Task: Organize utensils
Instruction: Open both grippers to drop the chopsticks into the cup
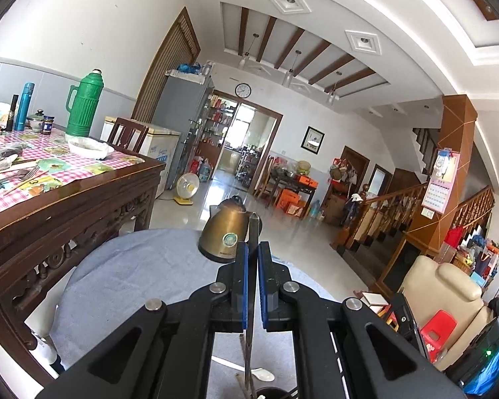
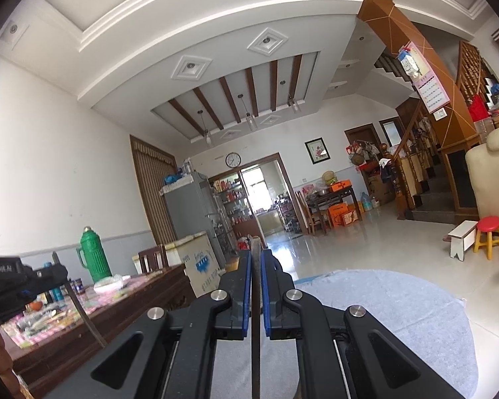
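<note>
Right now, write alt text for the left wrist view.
The left gripper is shut on a thin dark utensil handle, held upright over a round grey-covered table with a brass kettle on it. A wooden dining table with a green thermos stands left.

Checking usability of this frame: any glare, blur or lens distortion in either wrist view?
Left wrist: strong fisheye bending, dark corners, window glare on the floor, kettle sharp, held utensil thin and dark. Right wrist: same curvature, bright doorway washed out, left gripper at the frame edge.
</note>
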A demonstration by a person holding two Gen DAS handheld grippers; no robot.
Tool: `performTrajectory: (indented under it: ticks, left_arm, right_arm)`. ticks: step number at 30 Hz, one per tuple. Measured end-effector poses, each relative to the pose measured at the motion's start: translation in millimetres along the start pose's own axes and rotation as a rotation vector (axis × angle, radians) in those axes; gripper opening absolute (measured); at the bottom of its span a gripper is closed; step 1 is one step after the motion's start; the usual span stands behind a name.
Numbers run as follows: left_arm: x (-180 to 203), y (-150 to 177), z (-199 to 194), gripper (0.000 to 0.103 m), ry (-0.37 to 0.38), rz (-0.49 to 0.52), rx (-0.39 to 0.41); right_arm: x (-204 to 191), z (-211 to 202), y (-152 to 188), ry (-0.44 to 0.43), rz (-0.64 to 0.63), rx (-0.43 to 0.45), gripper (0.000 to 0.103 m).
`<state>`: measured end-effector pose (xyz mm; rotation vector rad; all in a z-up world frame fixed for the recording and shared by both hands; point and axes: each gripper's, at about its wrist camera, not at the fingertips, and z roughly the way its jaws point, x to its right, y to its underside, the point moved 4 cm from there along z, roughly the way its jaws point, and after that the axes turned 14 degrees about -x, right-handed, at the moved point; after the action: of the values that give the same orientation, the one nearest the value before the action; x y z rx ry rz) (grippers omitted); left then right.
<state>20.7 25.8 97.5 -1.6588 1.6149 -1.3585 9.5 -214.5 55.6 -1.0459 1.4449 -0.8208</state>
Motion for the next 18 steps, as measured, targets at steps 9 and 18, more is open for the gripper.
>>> performTrajectory:
  ticks: [9, 18]
  left_arm:
    - [19.8, 7.5, 5.1, 0.006, 0.043, 0.045, -0.016]
    - [28.5, 47.3, 49.6, 0.006, 0.005, 0.101, -0.189]
  right_arm:
    - [-6.4, 9.3, 7.2, 0.042, -0.049, 0.013, 0.007]
    - [2.6, 11.1, 29.3, 0.063, -0.067, -0.052, 0.007]
